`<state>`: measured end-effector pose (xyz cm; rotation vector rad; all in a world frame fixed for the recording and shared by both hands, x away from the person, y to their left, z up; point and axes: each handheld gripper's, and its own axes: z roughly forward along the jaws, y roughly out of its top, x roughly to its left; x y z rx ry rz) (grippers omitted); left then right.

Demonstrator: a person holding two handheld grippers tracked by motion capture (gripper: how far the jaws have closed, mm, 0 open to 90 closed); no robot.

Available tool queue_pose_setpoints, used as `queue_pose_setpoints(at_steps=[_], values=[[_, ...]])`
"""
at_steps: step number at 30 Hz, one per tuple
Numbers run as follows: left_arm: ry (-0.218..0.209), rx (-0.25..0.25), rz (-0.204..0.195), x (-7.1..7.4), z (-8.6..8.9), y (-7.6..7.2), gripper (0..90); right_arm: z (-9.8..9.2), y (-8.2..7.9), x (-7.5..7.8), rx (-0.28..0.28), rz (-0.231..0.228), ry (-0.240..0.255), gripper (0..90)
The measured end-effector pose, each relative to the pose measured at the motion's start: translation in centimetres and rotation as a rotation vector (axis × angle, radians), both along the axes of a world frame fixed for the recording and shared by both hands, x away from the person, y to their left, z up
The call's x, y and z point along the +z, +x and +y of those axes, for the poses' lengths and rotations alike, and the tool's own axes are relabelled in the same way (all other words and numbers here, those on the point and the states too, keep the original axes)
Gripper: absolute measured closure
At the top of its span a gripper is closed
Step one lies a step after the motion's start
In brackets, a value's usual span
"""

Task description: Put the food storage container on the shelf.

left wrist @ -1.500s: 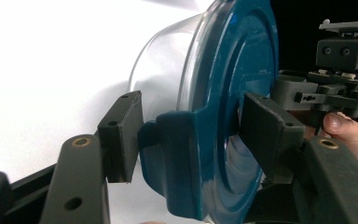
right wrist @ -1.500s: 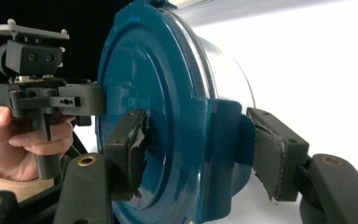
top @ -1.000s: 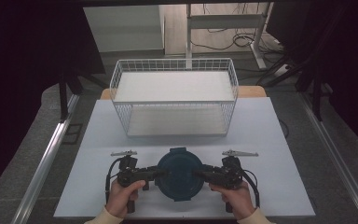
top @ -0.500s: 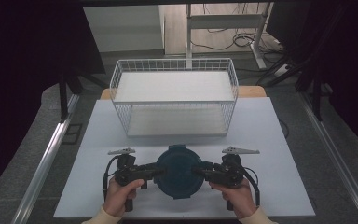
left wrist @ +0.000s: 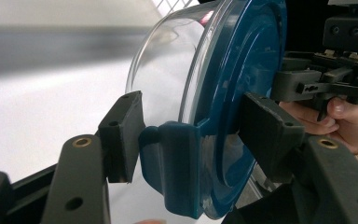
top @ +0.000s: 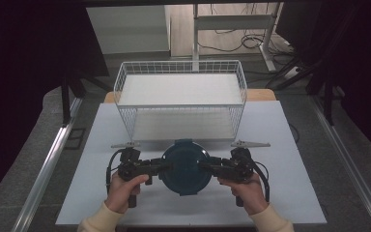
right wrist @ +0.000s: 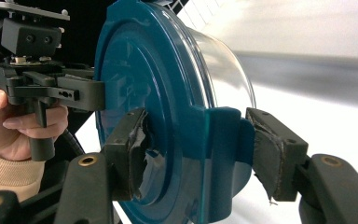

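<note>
White table (top: 280, 145), near edge: container (top: 185, 166) w/ blue lid held between my left gripper (top: 163, 166) & right gripper (top: 207, 167), both clamped on latch tabs. Risk: a latch pops, it tips.

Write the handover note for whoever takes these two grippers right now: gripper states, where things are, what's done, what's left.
Left gripper: shut on the left clip of the round container.
Right gripper: shut on the right clip, with its pads either side of it.
Container: clear tub with blue lid on, held between both grippers above the white table, in front of the wire basket.
Done: container gripped from both sides.
Left: probably carry it to the basket; keep both grips level, then release.
</note>
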<state>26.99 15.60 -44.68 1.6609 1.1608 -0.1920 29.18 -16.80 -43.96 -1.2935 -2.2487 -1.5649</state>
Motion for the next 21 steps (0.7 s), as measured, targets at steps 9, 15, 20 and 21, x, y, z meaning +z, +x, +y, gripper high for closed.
queue_pose_setpoints(at_steps=[9,15,20,21], values=[[0.004,0.007,-0.047,2.9,0.0,0.9,40.7,0.0,1.1,2.8,0.002,-0.035,0.007,41.0],[0.007,0.008,-0.079,5.5,0.0,1.9,40.8,0.0,2.1,5.7,0.003,-0.078,0.011,41.0],[0.010,0.008,-0.113,7.4,0.1,2.7,40.8,0.1,2.8,7.2,0.002,-0.107,0.016,41.0],[0.009,0.011,-0.118,7.8,0.1,2.8,40.8,0.2,2.9,7.6,0.005,-0.109,0.017,41.0]])
